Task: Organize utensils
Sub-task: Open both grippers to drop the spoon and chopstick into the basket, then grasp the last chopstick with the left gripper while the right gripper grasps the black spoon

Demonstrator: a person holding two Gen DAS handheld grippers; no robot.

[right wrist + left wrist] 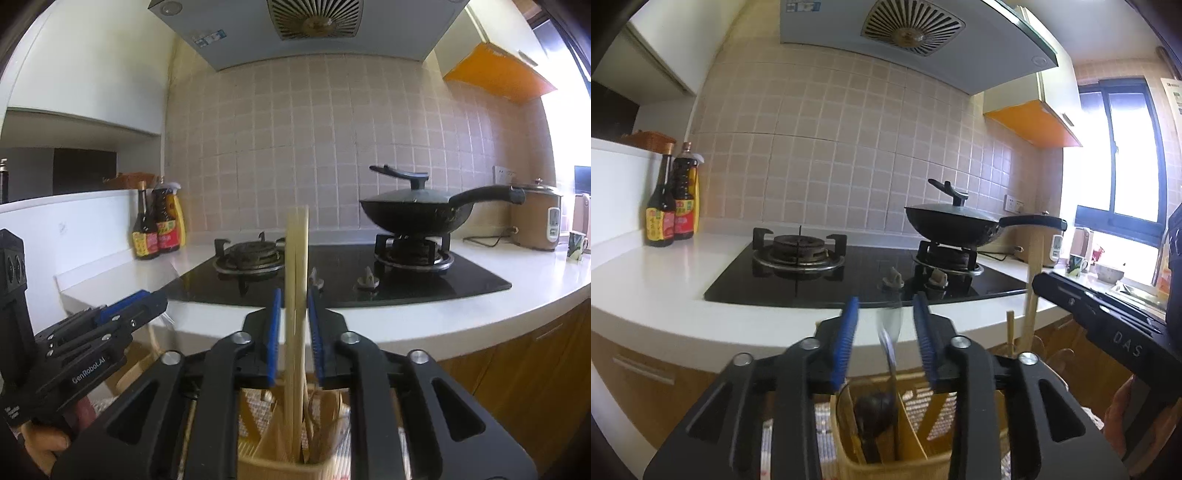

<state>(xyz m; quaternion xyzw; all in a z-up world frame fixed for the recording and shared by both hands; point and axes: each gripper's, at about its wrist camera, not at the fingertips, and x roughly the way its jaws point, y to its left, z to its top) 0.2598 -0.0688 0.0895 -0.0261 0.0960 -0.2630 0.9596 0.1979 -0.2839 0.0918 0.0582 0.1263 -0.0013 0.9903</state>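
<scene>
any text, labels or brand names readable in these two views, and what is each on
"DAS" on the right gripper, its body seen in the left wrist view.
"GenRobot.AI" on the left gripper, its body seen in the right wrist view.
Sauce bottles: coloured labels, print too blurred to read.
Range hood sticker: too small to read.
Rice cooker panel: unreadable.

Beige tiled wall (pixel 332 129) behind black gas hob (pixel 369 273). White range hood (pixel 916 37) above hob. White surface (pixel 657 273) wraps around hob, wood cabinet fronts (pixel 535 362) below. Orange wall cabinet (pixel 1034 122) right of hob; further right, window (pixel 1123 155), daylight pretty blown out.
</scene>
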